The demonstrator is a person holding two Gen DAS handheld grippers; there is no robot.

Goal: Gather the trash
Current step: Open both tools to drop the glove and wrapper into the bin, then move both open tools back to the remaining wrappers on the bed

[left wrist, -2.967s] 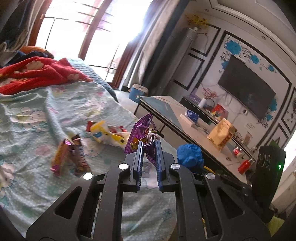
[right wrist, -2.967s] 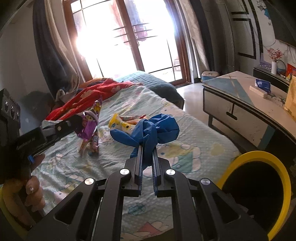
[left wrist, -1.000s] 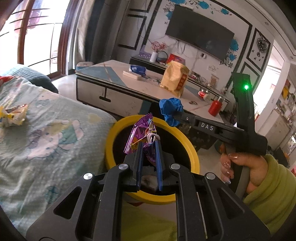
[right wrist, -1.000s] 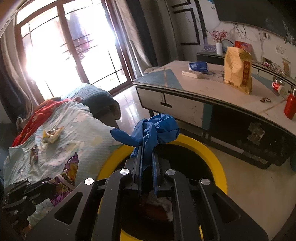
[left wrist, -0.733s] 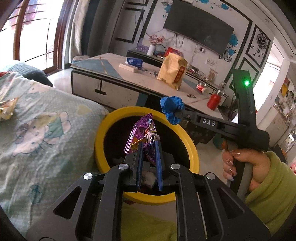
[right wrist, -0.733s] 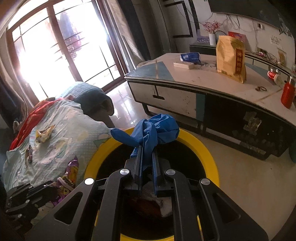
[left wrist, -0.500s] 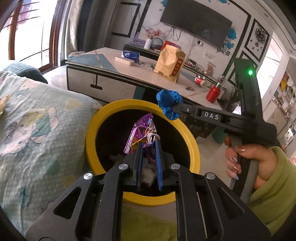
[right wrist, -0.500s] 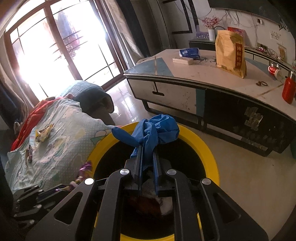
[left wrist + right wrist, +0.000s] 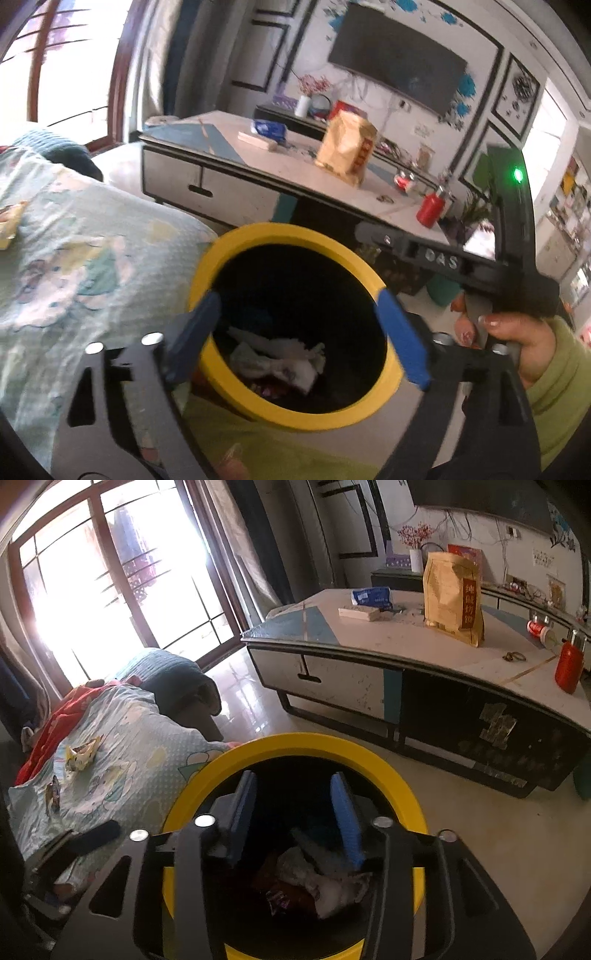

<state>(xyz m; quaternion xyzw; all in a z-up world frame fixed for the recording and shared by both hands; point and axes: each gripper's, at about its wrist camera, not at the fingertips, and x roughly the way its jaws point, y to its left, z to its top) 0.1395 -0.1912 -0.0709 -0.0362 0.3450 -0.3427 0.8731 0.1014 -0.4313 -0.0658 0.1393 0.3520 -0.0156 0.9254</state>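
Observation:
A yellow-rimmed black trash bin [image 9: 295, 230] stands beside the bed and also shows in the right wrist view [image 9: 314, 742]. White tissue and wrappers [image 9: 280, 358] lie at its bottom, also seen in the right wrist view [image 9: 317, 882]. My left gripper [image 9: 295, 314] is open and empty over the bin mouth. My right gripper [image 9: 293, 794] is open and empty over the bin; its body [image 9: 443, 260] shows in the left wrist view. A yellow wrapper [image 9: 79, 755] and a dark wrapper [image 9: 51, 794] lie on the bed.
The bed with a pale patterned sheet [image 9: 74, 258] is left of the bin. A low white and teal table [image 9: 406, 653] with a brown bag [image 9: 452, 598] and a red bottle [image 9: 569, 664] stands behind the bin. Shiny floor [image 9: 498, 830] lies between.
Both grippers have opened over the bin. The purple wrapper and the blue wad have left the jaws and are no longer held.

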